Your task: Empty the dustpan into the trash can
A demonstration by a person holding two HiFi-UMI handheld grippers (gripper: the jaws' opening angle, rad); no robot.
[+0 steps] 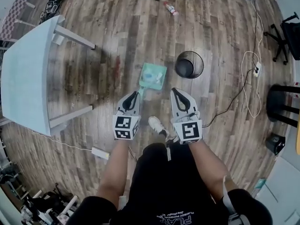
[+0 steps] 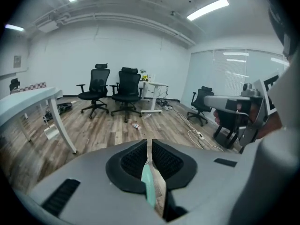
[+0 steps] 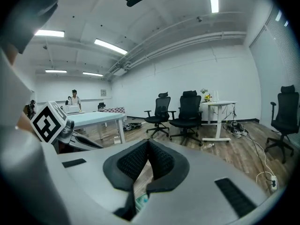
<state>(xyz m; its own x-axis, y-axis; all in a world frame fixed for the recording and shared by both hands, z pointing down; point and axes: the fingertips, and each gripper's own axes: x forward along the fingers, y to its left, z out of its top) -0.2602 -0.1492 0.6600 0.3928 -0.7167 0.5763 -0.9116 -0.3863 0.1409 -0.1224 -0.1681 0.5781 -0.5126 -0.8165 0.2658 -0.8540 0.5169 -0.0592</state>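
Overhead, the head view takes in the wood floor (image 1: 140,32) and one pale table (image 1: 28,74) at nine o'clock; the gripper views catch only the table's edge and legs. Only the gripper views show the far wall, where two black office chairs (image 2: 126,86) stand side by side next to a white desk (image 2: 153,93).

One black mesh trash can (image 1: 189,64) stands on the floor at twelve o'clock from the right gripper (image 1: 175,91), and it shows in the head view alone. One teal dustpan (image 1: 153,75) shows just at the can's nine o'clock, at one o'clock from the left gripper (image 1: 137,94). What lies in the pan is too small to tell.

From above the grip is hard to make out, but the left gripper view settles it: the jaws are pinched narrow on the dustpan's thin teal handle (image 2: 148,184). The right gripper's jaws meet at the tips with nothing between them, and a scrap of teal shows below through the gap.

One small bottle (image 1: 170,8) lies at twelve o'clock, far up the floor.
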